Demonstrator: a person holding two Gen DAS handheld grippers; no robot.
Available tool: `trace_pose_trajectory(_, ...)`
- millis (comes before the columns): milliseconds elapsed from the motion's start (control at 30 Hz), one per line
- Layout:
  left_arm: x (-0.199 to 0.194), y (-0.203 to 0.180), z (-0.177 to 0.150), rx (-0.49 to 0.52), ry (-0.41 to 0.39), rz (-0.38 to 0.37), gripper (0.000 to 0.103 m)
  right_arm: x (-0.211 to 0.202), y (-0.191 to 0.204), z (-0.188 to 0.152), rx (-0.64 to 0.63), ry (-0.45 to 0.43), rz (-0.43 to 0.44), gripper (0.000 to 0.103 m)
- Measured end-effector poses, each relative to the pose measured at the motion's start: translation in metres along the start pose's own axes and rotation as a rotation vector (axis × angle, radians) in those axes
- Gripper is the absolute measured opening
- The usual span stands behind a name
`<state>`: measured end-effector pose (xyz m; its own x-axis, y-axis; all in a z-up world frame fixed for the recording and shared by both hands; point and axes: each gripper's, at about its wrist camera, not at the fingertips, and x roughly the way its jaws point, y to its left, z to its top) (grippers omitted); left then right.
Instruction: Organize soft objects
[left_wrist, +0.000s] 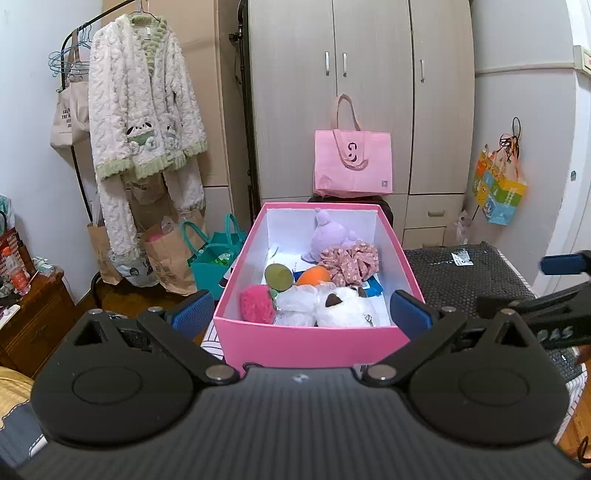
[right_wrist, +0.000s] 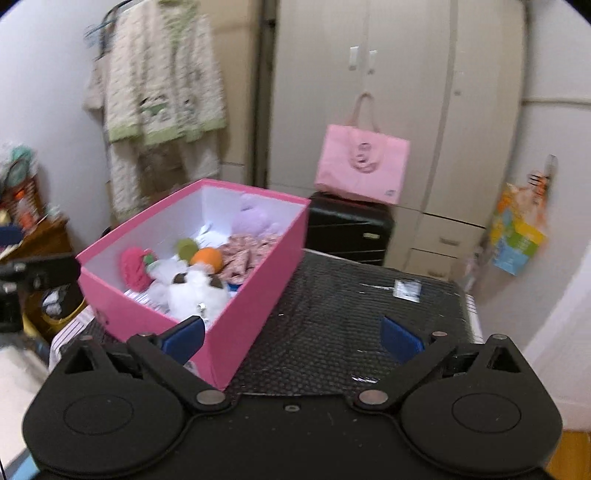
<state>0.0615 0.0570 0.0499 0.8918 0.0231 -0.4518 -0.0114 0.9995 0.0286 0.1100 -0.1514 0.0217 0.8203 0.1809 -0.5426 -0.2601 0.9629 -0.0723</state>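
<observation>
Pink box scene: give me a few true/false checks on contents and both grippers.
1. The pink box holds a purple plush. True.
2. The right gripper grips the white plush. False: it is open and empty.
3. The box has its lid on. False: it is open-topped.
4. The left gripper is open, its fingers either side of the box. True.
5. A pink tote bag stands behind the box. True.

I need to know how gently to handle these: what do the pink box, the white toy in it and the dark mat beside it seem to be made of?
Pink box: likely cardboard, matte pink outside, white inside, with thin stiff walls and sharp corners. White toy: plush, its surface fluffy. Dark mat: probably woven or foam mesh, judging by its regular bumpy grid; the exact material is unclear.
</observation>
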Motion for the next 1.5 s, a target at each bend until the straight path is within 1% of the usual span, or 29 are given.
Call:
trace_pose_trajectory(67, 0.000, -0.001, -0.002, -0.004, 0.003, 0.003, 0.103, -0.010, -0.005, -0.005, 0.057, -0.016, -0.019, 0.103)
trace_pose_trajectory(167, -0.002, -0.004, -0.007, -0.014, -0.002, -0.025, 0.103, -0.026, -0.010, -0.016, 0.118, -0.049, -0.032, 0.103)
trace_pose_trajectory(233, -0.005, -0.007, -0.010, -0.019, -0.016, -0.049, 0.103, -0.036, -0.009, -0.019, 0.122, -0.075, -0.052, 0.103)
trace_pose_trajectory(333, -0.011, -0.010, -0.012, -0.049, -0.025, -0.098, 0.103, -0.054, -0.005, -0.023, 0.098, -0.134, -0.107, 0.103)
trace_pose_trajectory(400, -0.016, -0.014, -0.013, -0.041, -0.035, -0.092, 0.103, -0.064, -0.005, -0.025, 0.096, -0.165, -0.139, 0.103)
trace_pose_trajectory(533, -0.025, -0.023, -0.016, -0.021, -0.071, -0.053, 0.103, -0.078, -0.008, -0.031, 0.108, -0.198, -0.137, 0.103)
trace_pose_trajectory(633, -0.026, -0.031, -0.021, 0.001, -0.078, -0.038, 0.103, -0.080, -0.010, -0.036, 0.112, -0.188, -0.140, 0.103)
trace_pose_trajectory(700, -0.024, -0.035, -0.022, 0.017, -0.072, -0.038, 0.103, -0.078, -0.010, -0.036, 0.118, -0.178, -0.157, 0.103)
trace_pose_trajectory(833, -0.026, -0.039, -0.026, 0.021, -0.087, -0.044, 0.103, -0.083, -0.008, -0.039, 0.115, -0.197, -0.195, 0.103)
trace_pose_trajectory(967, -0.028, -0.040, -0.030, 0.018, -0.094, -0.040, 0.103, -0.085, -0.008, -0.044, 0.118, -0.195, -0.192, 0.103)
trace_pose_trajectory(1100, -0.029, -0.041, -0.033, 0.033, -0.092, -0.018, 0.103, -0.086, -0.007, -0.050, 0.090, -0.188, -0.204, 0.103)
trace_pose_trajectory(1433, -0.030, -0.038, -0.038, 0.019, -0.092, 0.002, 0.103, -0.085, -0.012, -0.056, 0.104, -0.183, -0.231, 0.103)
trace_pose_trajectory(1500, -0.029, -0.037, -0.037, 0.015, -0.089, -0.009, 0.103, -0.083, -0.011, -0.056, 0.104, -0.174, -0.236, 0.103)
